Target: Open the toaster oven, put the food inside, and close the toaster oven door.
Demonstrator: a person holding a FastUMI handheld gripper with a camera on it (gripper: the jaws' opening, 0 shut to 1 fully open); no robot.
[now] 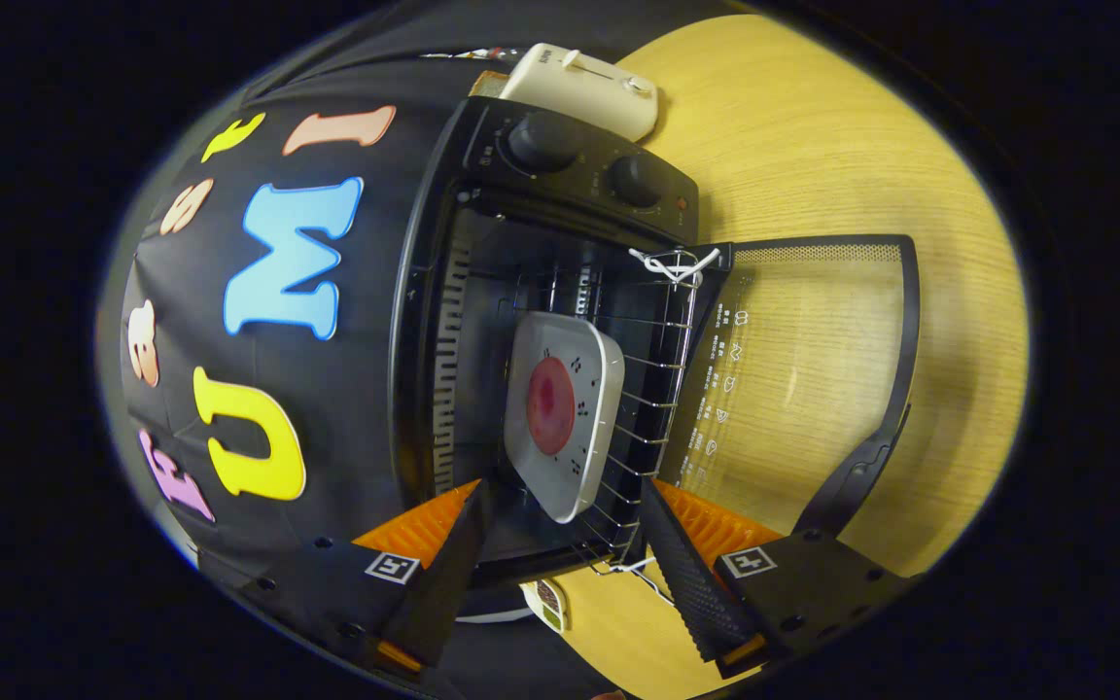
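A black toaster oven (pixel 443 292) stands open on a wooden table, seen rolled sideways. Its glass door (pixel 793 379) lies folded down flat over the tabletop, handle (pixel 861 467) at the far edge. Inside, on the wire rack (pixel 652 389), rests a white square plate (pixel 594 389) carrying a round red piece of food (pixel 550 405). My gripper (pixel 560 544) is open, its fingers spread wide just in front of the oven mouth, with the plate ahead of them and nothing between them.
A cream-coloured toaster (pixel 584 89) sits beside the oven's knob panel (pixel 589 165). White string (pixel 674 262) is tied at a corner of the rack. The wooden tabletop (pixel 813 136) stretches beyond the door. A small white object (pixel 548 603) lies below the fingers.
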